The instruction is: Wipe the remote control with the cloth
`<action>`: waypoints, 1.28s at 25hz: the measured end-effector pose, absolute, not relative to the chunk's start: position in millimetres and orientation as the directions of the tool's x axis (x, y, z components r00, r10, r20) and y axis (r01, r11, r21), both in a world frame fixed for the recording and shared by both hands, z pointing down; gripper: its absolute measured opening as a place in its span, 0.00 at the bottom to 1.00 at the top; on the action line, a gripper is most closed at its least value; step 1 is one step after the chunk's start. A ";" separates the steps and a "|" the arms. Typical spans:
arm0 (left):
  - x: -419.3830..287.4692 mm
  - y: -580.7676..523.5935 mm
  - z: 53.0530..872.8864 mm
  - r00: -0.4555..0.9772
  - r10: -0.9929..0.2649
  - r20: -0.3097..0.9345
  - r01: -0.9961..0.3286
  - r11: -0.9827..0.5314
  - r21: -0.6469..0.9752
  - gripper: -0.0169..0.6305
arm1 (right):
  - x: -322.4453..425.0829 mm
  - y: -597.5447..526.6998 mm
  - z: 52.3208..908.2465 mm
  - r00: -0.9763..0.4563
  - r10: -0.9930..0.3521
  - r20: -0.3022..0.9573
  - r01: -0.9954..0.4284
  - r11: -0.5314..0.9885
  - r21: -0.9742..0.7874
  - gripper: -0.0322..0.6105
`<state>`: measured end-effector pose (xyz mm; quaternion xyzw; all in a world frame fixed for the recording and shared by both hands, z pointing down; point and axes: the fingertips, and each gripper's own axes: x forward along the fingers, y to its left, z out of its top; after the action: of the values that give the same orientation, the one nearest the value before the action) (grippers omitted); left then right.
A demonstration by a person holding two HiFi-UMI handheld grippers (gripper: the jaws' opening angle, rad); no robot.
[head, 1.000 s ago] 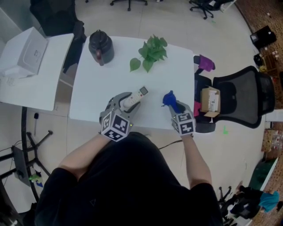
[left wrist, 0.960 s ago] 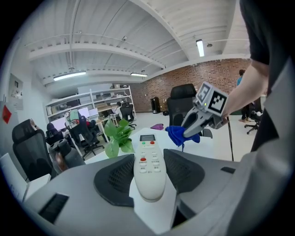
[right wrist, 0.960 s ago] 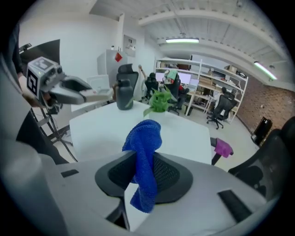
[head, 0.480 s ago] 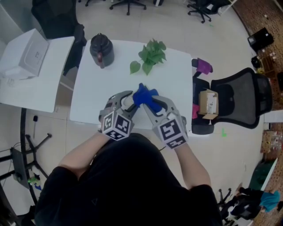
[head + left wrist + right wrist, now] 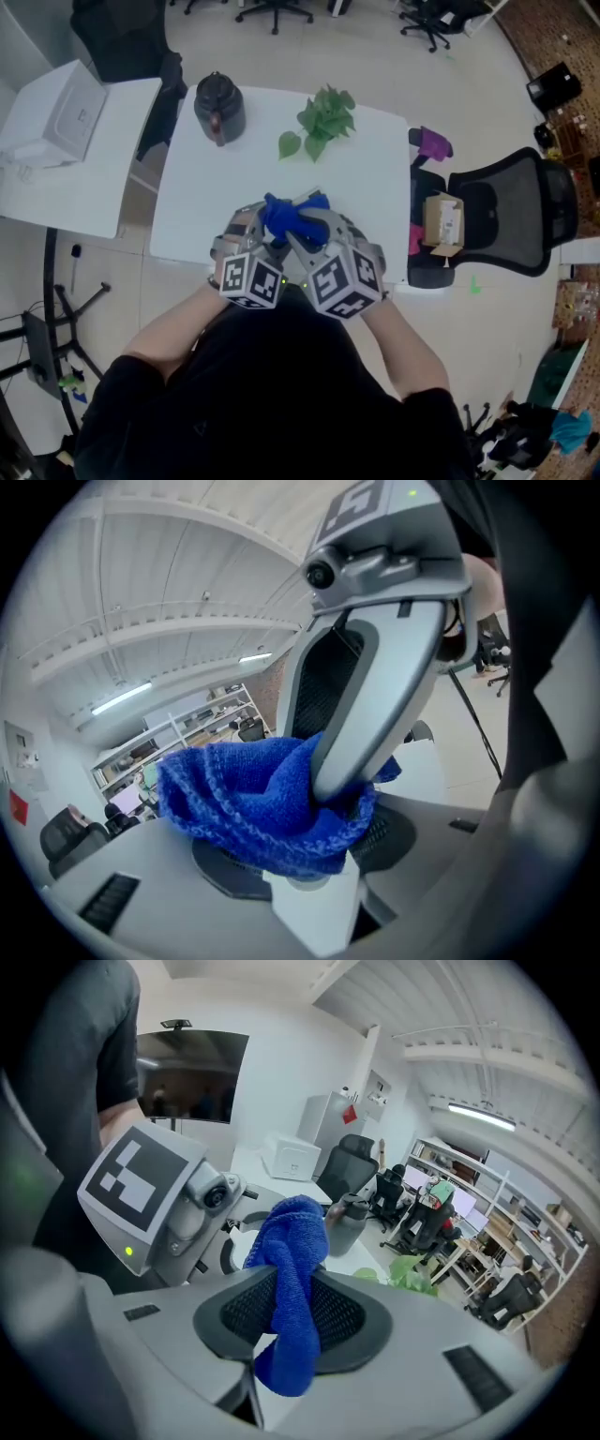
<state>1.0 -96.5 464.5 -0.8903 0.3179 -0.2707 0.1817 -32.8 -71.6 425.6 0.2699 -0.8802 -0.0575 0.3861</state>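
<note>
— Where is the remote control (image 5: 314, 913) sitting right now?
— The left gripper (image 5: 305, 860) is clamping it over the near, 6 o'clock edge of the white table (image 5: 366, 169), right in front of the person. It is lying lengthwise along those jaws. As far as I can tell, its long axis is heading away from the person toward about 1 o'clock in the head view. Only its white near end is showing between the jaws, and the rest is hiding under the blue cloth (image 5: 286, 216)
— And who is holding the cloth?
— The right gripper (image 5: 292, 1318) is pinching a fold of it, jaws closed tight on the fabric. It is reaching in from 5 o'clock and laying the bunched part over the remote. The left gripper is coming in from 7 o'clock, so the two are crowding side by side. The leafy plant (image 5: 323, 114) is sitting at about 1 o'clock from the cloth, the dark jug (image 5: 218, 103) at 11 o'clock
</note>
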 end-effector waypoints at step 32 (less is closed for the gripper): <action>0.5 -94.6 454.7 0.678 -0.658 0.328 -0.463 -0.729 -0.504 0.34 | -32.1 -70.5 414.2 -0.565 -0.534 0.630 -0.437 0.840 0.321 0.22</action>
<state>0.5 -94.6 454.7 -0.8953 0.3130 -0.2510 0.1937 -32.1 -70.5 414.2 0.2751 -0.8822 -0.0643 0.3769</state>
